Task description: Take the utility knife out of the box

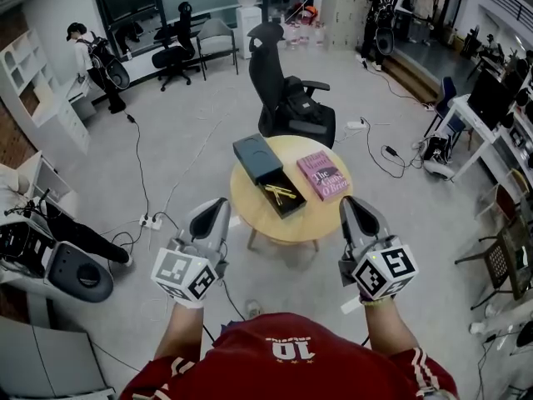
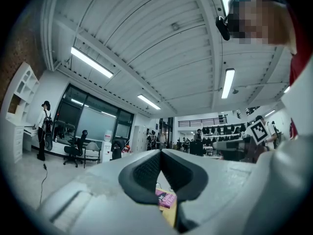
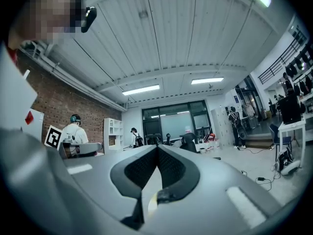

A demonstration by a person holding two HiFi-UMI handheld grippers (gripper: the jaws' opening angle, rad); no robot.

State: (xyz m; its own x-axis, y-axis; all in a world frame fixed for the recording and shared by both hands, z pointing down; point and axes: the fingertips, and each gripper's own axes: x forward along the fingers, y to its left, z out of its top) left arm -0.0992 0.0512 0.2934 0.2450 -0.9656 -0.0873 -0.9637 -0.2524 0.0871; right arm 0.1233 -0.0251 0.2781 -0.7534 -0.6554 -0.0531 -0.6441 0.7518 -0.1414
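Note:
A yellow utility knife [image 1: 281, 192] lies inside an open dark box [image 1: 291, 207] on a round wooden table [image 1: 250, 217]. The box's lid [image 1: 256, 157] lies just behind it. My left gripper [image 1: 217, 205] hovers level in front of the table's near-left edge, shut and empty. My right gripper [image 1: 350, 204] hangs by the near-right edge, also shut with nothing in it. In the left gripper view the left gripper [image 2: 160, 153] has its pads pressed together above a sliver of the table. In the right gripper view the right gripper [image 3: 157, 149] shows its tips meeting too.
A pink book [image 1: 322, 176] lies on the table right of the box, and the book [image 2: 166, 198] also shows below the left jaws. A black office chair [image 1: 287, 98] stands behind the table. Cables and a power strip [image 1: 148, 221] lie on the floor at left. People stand far off.

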